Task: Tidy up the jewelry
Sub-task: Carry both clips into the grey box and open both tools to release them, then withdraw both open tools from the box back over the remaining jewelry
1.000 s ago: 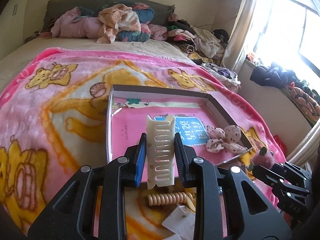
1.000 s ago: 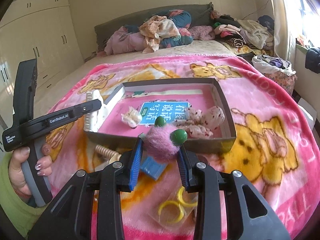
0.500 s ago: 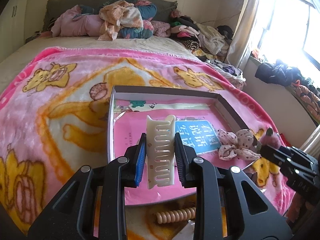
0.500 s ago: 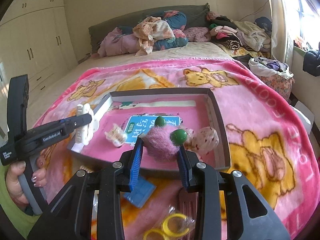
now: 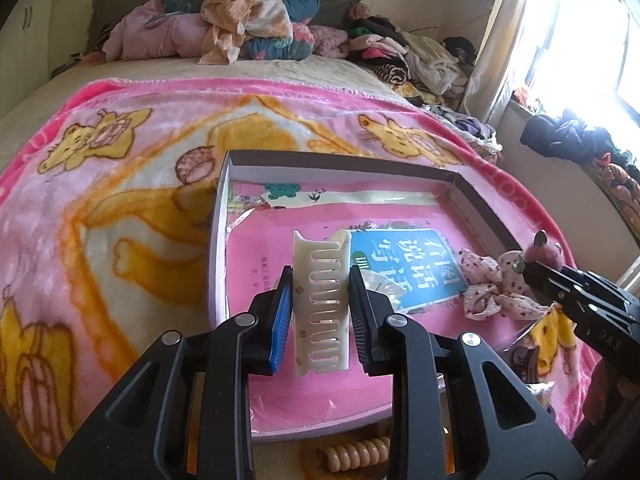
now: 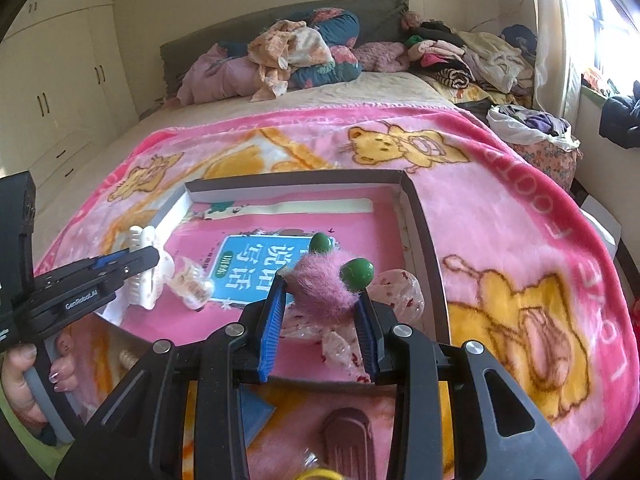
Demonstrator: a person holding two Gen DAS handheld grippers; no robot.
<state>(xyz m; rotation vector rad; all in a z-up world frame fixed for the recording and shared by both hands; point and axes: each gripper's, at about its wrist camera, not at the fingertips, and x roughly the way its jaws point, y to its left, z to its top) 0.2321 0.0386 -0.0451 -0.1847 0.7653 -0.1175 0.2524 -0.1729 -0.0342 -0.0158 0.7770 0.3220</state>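
Both hands have carried their loads forward over the last second, from the near edge of the shallow cardboard box [image 5: 476, 208] to a place above its pink floor; a moment ago the box's front wall lay ahead of each gripper, and now it sits beneath or behind them.

The left gripper [image 5: 322, 316] has its fingers closed on a cream claw hair clip [image 5: 320, 300], held upright with its teeth facing the camera; the clip hangs over the left part of the box, just beside the blue label on the pink booklet [image 5: 416, 268] lying inside.

The right gripper [image 6: 324, 308] has its fingers closed on a fuzzy pink hair tie with green beads [image 6: 324, 288]; it hangs over the right part of the box, directly above the floral fabric scrunchie [image 6: 400, 292] already lying there; a small pale clip [image 6: 192, 284] rests on the box floor between the two grippers.

Outside the box, on the pink cartoon blanket [image 5: 120, 208], a beige spiral hair tie [image 5: 356, 452] remains in front of the near wall.

By the look of it, both pieces are now placed for release, so the step in hand is lowering and letting go; the loose items on the blanket suggest the sorting is only partly done.
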